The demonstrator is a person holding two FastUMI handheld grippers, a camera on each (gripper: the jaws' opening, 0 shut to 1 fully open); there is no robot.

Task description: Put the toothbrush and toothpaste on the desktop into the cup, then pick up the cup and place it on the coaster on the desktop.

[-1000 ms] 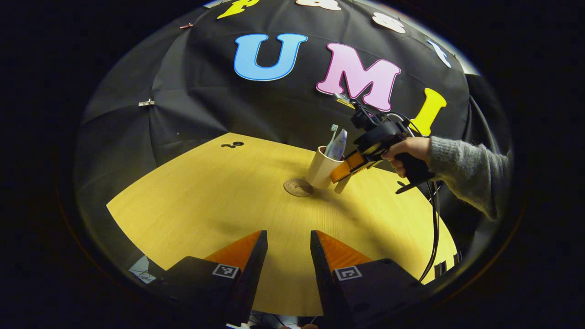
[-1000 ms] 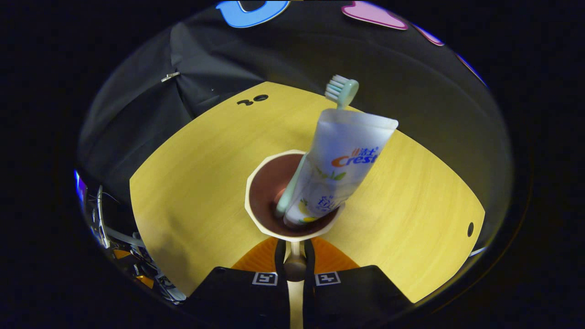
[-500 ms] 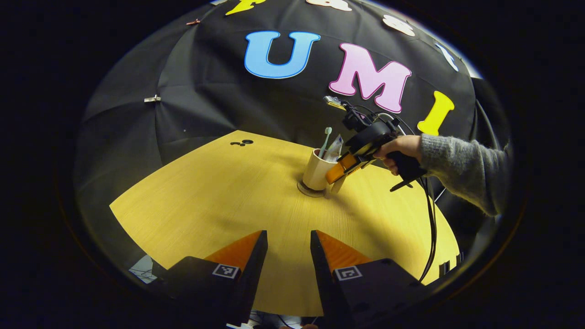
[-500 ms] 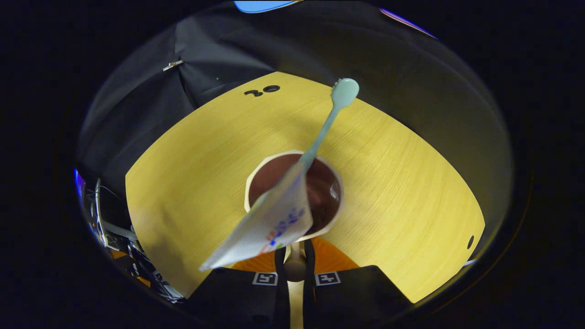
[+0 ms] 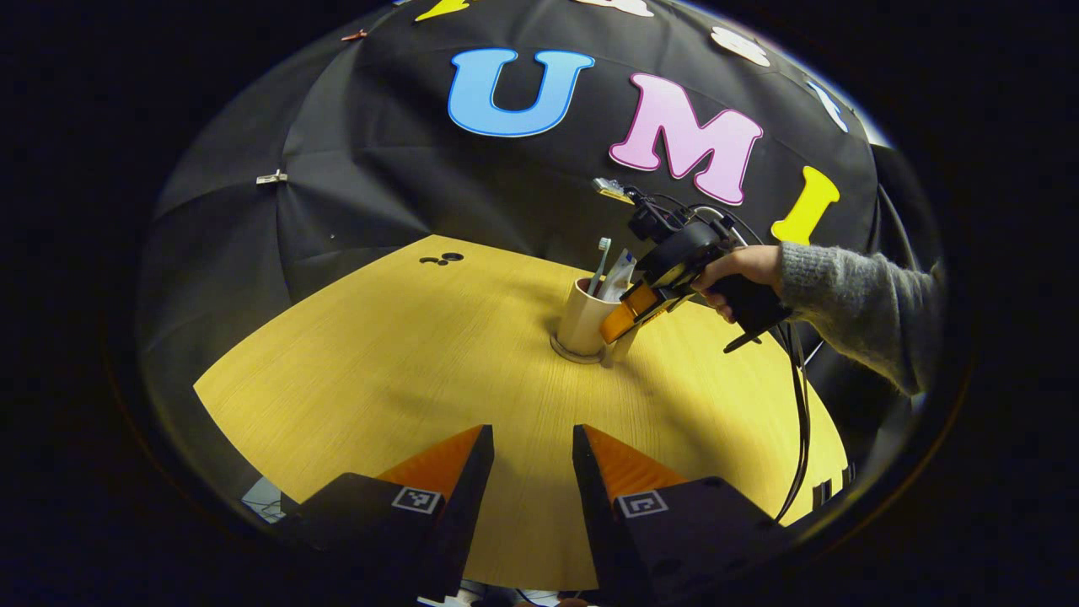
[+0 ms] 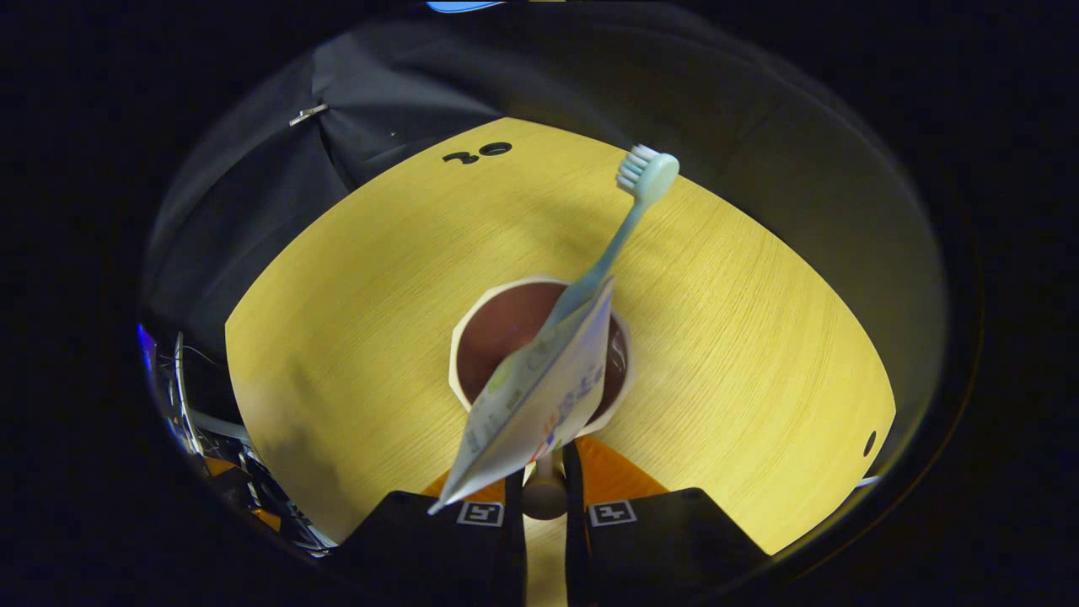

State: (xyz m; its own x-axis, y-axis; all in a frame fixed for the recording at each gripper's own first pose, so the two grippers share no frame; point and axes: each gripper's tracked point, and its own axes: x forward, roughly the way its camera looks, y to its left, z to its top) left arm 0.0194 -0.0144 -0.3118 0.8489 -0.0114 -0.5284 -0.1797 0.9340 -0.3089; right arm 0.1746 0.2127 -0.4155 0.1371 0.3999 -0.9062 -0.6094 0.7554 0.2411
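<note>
On the yellow wooden surface (image 5: 379, 379) the cup (image 5: 583, 316) stands upright over the coaster (image 5: 563, 351), whose rim peeps out at its foot. It reads as rigid, light and top-heavy; its handle is the natural hold, and there the right claw (image 6: 544, 497) is clamped. The left claw (image 5: 524, 472) hangs apart, holding nothing. Inside the cup lean the soft toothpaste (image 6: 539, 396) tube and the stiff, slender toothbrush (image 6: 628, 215).

Cream cup (image 5: 583, 318) upright on coaster (image 5: 563, 349) — toothbrush (image 6: 628, 221), toothpaste (image 6: 539, 398) inside; both leaning.
</note>
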